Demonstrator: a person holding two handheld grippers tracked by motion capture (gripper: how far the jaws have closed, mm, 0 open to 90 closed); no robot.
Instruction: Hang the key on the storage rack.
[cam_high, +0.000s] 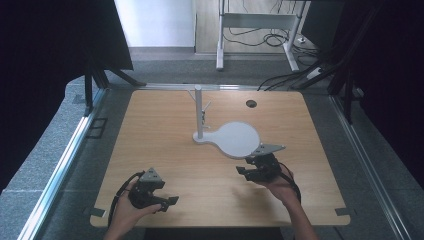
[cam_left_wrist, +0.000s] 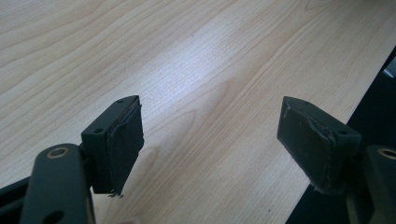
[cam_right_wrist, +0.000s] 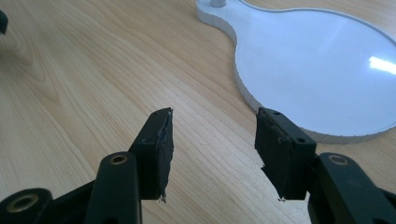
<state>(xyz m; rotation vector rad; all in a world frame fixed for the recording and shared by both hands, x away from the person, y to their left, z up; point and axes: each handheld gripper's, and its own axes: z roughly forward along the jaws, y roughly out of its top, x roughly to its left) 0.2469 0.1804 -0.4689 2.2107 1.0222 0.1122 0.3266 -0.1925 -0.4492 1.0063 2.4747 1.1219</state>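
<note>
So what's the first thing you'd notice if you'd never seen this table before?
The white stand near the middle of the light wooden table: a flat round plate with a thin upright post rising from its narrow end. Next, the two black grippers held in a person's hands at the near edge, the left gripper over bare wood and the right gripper just short of the plate's rim, both with jaws apart and nothing between them.
</note>
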